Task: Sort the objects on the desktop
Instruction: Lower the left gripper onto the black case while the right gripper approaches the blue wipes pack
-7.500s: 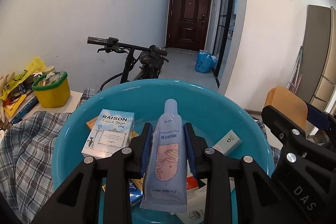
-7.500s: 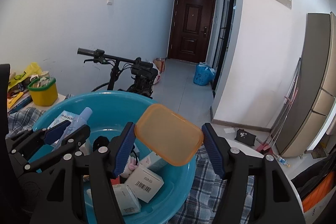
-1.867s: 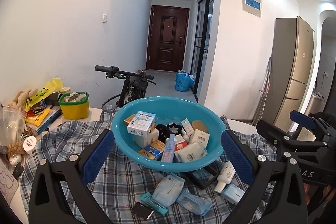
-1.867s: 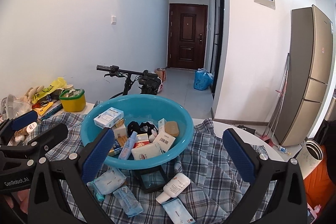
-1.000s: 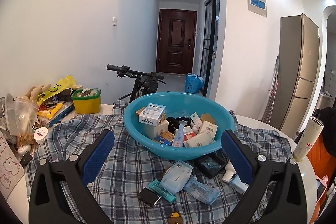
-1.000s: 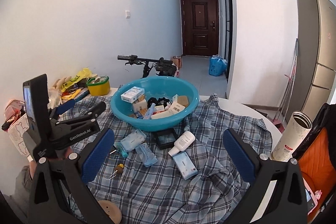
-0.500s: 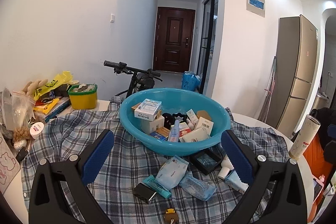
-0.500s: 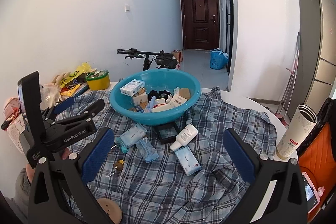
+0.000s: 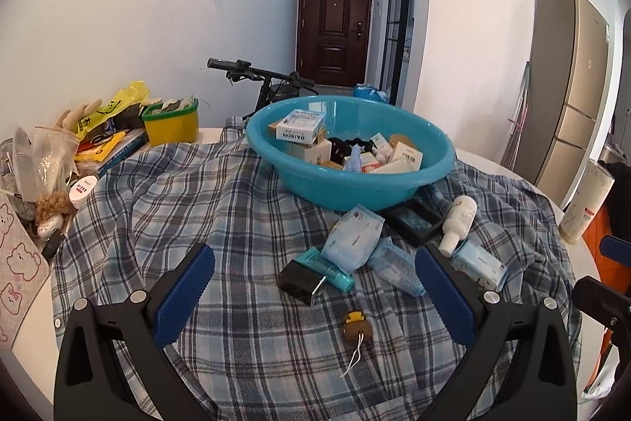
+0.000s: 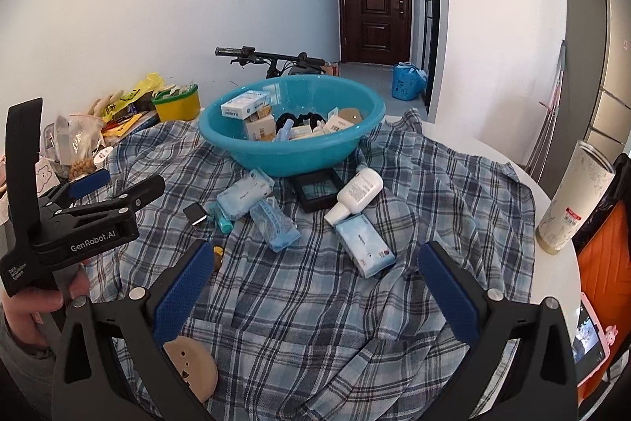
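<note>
both claws, left claw (image 9: 313, 289) and right claw (image 10: 315, 285), are held wide open, empty; basin (image 10: 355, 139) is part-filled, pouches (image 10: 244, 194) left mid-bench.

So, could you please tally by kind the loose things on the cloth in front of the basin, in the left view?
Packs: 3
Black boxes: 2
Bottle: 1
Tube: 1
Charm: 1
Total: 8
</note>
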Demonstrator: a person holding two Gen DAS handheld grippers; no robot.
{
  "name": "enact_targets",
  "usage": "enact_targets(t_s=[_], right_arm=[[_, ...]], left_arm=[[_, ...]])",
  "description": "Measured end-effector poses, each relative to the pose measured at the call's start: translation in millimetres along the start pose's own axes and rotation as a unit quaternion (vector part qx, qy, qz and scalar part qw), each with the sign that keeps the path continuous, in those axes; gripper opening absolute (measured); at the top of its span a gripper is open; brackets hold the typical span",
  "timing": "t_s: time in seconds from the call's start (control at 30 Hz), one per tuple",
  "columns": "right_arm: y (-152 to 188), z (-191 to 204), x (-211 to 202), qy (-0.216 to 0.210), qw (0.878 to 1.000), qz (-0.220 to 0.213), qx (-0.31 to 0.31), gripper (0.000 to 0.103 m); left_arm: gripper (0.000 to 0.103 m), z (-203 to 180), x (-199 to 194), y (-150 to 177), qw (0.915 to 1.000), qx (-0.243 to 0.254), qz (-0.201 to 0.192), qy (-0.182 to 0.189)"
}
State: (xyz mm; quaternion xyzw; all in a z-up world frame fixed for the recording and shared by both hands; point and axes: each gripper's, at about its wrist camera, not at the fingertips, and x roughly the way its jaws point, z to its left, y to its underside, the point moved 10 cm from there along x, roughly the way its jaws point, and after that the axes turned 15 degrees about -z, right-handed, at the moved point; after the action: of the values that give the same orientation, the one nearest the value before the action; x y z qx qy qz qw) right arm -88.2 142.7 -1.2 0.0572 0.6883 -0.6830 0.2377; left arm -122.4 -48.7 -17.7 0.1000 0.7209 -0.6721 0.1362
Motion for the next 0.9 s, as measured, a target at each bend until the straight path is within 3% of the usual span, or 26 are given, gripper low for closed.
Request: enact_targets(t_s=[0.23,0.43,0.9], right_arm=[[45,1,16,0.001,0.999,0.039,0.029,0.103],[67,2,27,-0.007,0.997,0.069,0.045,0.103],[66,-12,39,0.009,0.997,0.074,0.035,0.103]], left_arm=[[0.103,2,3,32,0.9993,-0.013,0.035,0.008],[0.103,-8,10,55,0.9979,0.009,0.064,0.012],[0.103,-19,33,64,0.9947,0.040,0.091,0.023]])
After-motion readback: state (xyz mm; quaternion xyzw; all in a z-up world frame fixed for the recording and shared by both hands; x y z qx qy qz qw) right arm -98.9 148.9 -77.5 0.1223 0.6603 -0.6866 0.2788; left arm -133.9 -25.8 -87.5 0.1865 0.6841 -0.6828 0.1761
